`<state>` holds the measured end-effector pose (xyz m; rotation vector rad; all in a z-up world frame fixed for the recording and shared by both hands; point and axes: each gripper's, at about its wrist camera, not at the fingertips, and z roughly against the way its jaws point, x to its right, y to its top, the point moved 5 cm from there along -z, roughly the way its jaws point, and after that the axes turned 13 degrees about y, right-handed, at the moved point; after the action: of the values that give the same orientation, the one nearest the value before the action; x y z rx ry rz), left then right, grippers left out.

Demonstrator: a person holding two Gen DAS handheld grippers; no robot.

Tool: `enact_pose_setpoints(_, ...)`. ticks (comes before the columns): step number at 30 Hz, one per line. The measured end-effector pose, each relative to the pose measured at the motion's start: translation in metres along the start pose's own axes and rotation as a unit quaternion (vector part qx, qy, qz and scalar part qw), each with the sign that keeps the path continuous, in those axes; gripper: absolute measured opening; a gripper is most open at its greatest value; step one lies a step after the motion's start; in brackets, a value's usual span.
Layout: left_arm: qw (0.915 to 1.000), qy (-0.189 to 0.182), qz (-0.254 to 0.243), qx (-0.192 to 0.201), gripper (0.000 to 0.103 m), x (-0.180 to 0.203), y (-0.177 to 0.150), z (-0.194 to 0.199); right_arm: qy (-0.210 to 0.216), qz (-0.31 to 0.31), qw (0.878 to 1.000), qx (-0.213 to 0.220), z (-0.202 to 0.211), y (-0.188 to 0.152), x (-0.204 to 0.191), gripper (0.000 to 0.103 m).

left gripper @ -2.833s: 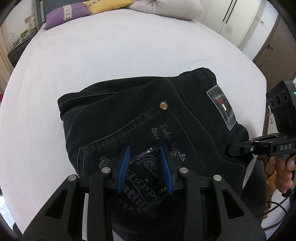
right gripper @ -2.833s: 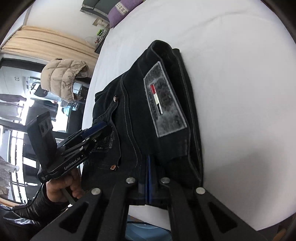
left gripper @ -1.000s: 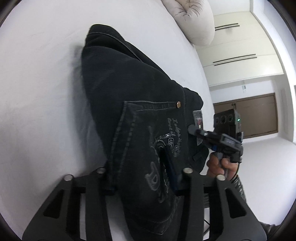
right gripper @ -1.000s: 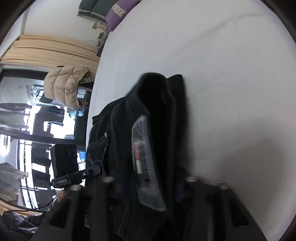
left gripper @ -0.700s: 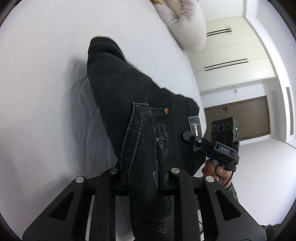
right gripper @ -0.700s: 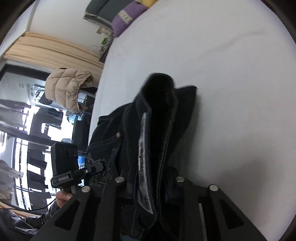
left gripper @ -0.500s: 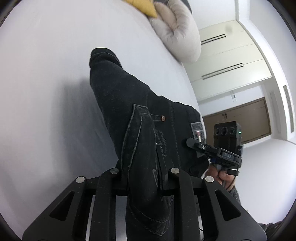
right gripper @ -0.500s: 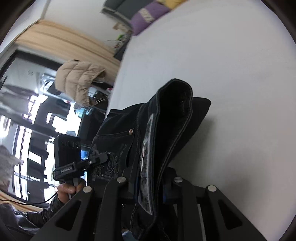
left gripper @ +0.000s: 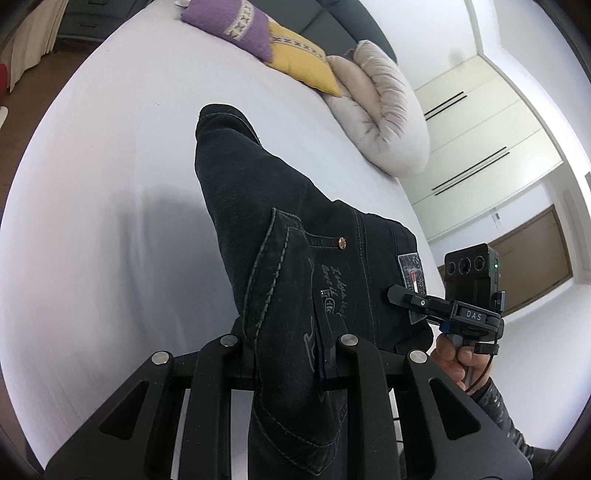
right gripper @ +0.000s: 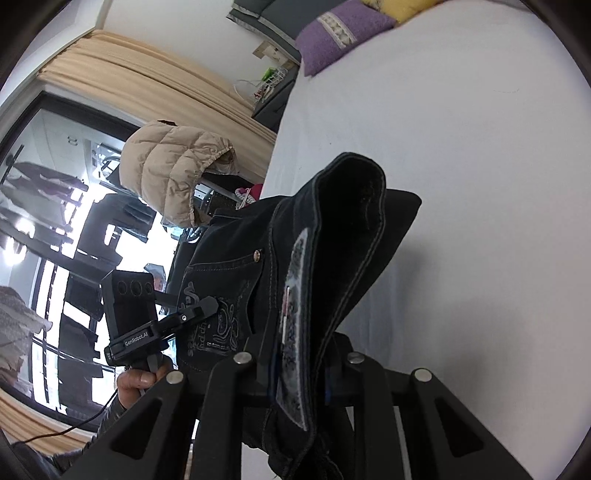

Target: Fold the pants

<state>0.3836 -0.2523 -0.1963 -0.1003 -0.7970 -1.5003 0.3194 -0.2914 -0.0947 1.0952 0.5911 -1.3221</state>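
- Across the whole background lay the white bed (left gripper: 92, 229), its sheet bare around the garment and shadowed just beneath it.
- Above that sheet the black pants (left gripper: 258, 206) hung in a thick folded bundle, raised at the near end by both grippers, while the far folded edge seemed to touch the bed, though the fisheye made this hard to judge.
- At the head of the bed sat a rolled pale duvet (left gripper: 384, 122), with a yellow cushion (left gripper: 299, 62) just beside it and a purple cushion (left gripper: 229, 26) next along.
- Beyond the bed's side, in the right wrist view, a beige puffer jacket (right gripper: 173, 166) hung before the window.
- The left gripper (left gripper: 288, 350) was clamped on the pants at the printed back pocket, denim filling the gap between its fingers.
- The right gripper (right gripper: 299, 358) was likewise closed on the pants at the waistband, the doubled cloth standing up between its fingers.
- The grey brand patch (right gripper: 291, 328) sat on the waistband, right at the right gripper's grip.
- A copper rivet (left gripper: 342, 242) marked the pocket's upper corner.
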Motion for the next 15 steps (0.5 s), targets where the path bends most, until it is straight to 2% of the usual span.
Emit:
enact_pose_setpoints(3,0.9999,0.005,0.004,-0.015,0.018,-0.013,-0.01,-0.012,0.0,-0.023,1.0,-0.005,-0.017,0.007,0.025,0.019)
enact_pose_setpoints(6,0.9992,0.019,0.006,-0.036,0.018,-0.021,-0.035,-0.034,-0.003,-0.057,0.998,-0.014,-0.031,0.001,0.058,0.019)
enact_pose_setpoints(8,0.9987,0.024,0.009,-0.043,0.022,-0.03,-0.047,-0.044,0.001,-0.077,0.997,-0.016,-0.036,-0.003,0.076,0.02)
enact_pose_setpoints(9,0.9986,0.025,0.013,-0.046,0.025,-0.031,-0.054,-0.052,0.008,-0.088,0.996,-0.013,-0.037,-0.004,0.084,0.023)
enact_pose_setpoints(10,0.9983,0.027,0.017,-0.048,0.032,-0.035,-0.058,-0.056,0.012,-0.096,0.995,-0.01,-0.038,-0.006,0.09,0.026)
enact_pose_setpoints(13,0.9985,0.013,0.031,-0.044,0.034,-0.041,-0.063,-0.064,0.054,-0.125,0.991,0.002,-0.036,-0.011,0.107,0.026)
enact_pose_setpoints(15,0.9987,0.016,0.026,-0.04,0.035,-0.039,-0.07,-0.066,0.072,-0.133,0.988,0.013,-0.033,-0.013,0.109,0.026)
